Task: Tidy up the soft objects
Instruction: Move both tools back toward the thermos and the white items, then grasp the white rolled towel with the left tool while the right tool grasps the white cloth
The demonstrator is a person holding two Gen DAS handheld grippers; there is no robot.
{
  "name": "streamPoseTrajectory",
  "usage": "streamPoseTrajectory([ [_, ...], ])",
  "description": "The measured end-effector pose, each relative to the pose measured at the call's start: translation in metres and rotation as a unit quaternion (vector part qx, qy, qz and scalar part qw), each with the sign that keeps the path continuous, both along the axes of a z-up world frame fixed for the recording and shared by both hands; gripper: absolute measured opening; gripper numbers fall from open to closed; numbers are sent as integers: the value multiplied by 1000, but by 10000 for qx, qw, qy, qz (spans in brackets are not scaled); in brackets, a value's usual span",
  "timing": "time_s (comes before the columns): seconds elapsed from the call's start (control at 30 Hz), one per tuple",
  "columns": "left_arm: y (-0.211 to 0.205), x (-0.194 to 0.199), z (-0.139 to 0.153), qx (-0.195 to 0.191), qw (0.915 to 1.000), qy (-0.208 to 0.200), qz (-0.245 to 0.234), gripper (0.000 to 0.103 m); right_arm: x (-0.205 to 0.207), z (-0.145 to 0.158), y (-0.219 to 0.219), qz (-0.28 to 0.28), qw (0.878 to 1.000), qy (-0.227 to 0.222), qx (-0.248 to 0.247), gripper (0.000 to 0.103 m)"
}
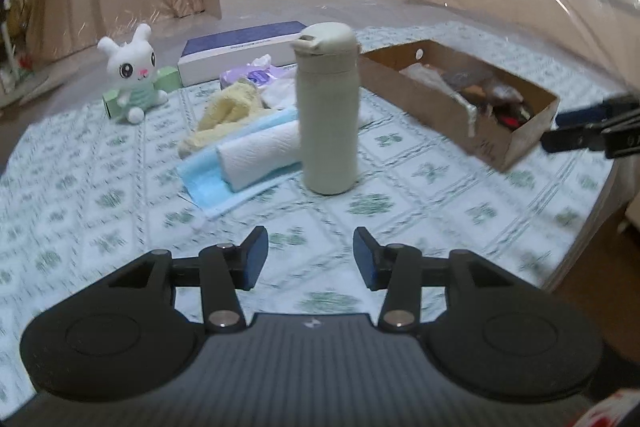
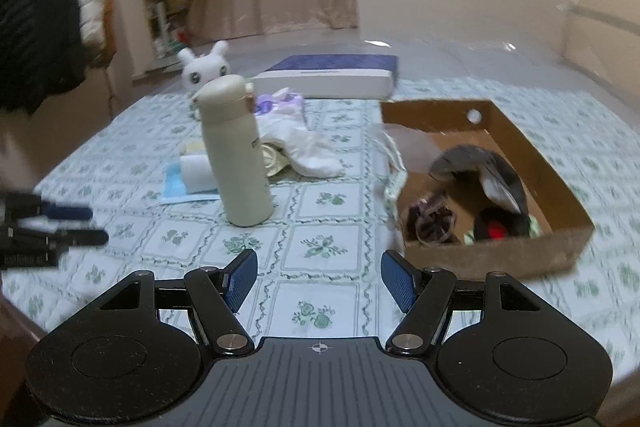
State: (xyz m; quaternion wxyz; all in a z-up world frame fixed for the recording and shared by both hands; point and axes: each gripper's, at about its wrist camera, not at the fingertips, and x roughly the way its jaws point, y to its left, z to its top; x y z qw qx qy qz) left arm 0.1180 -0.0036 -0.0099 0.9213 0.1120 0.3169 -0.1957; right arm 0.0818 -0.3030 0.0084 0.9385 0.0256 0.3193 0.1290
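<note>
A white plush rabbit sits at the far left of the table. Nearer lie a yellow towel, a rolled white cloth on a blue sheet, and white fabric. A cardboard box at the right holds dark soft items. My left gripper hangs open over the tablecloth, nothing between its fingers. My right gripper is open too, just left of the box's near corner, and shows in the left wrist view as the right gripper past the box.
A tall beige flask stands upright mid-table in front of the cloths. A flat blue-and-white box and a purple tissue pack lie behind. A small green box sits beside the rabbit. The table edge drops at the right.
</note>
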Motion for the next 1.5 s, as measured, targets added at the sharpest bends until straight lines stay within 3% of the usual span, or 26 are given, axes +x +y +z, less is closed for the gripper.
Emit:
streamPoseTrajectory([
  [0.27, 24, 38, -1, 404, 9968, -183, -659, 43, 25, -8, 1, 1040, 9915, -402, -673, 68],
  [0.5, 30, 78, -10, 910, 9846, -422, -1434, 43, 61, -8, -3, 1983, 9696, -692, -1254, 68],
  [0.63, 27, 100, -19, 1408, 9701, -392, -1939, 44, 86, -10, -1, 2484, 9509, -741, -1694, 68],
  [0.7, 25, 111, -24, 1646, 9627, -367, -2117, 50, 102, -11, 1, 2709, 9419, -697, -1858, 68],
  [0.77, 24, 122, -27, 1798, 9571, -359, -2244, 56, 117, -14, 2, 2883, 9343, -613, -2004, 68],
  [0.9, 17, 141, -32, 2002, 9444, -310, -2588, 56, 146, -19, 8, 3235, 9165, -530, -2292, 68],
  [1.2, -4, 178, -41, 2358, 9176, -268, -3189, 56, 207, -30, 32, 3946, 8743, -429, -2792, 68],
  [1.33, -11, 192, -48, 2440, 9075, -119, -3416, 56, 231, -36, 44, 4155, 8603, -391, -2928, 68],
  [1.5, -23, 202, -56, 2428, 8969, -51, -3695, 55, 257, -44, 55, 4280, 8521, -357, -2991, 68],
])
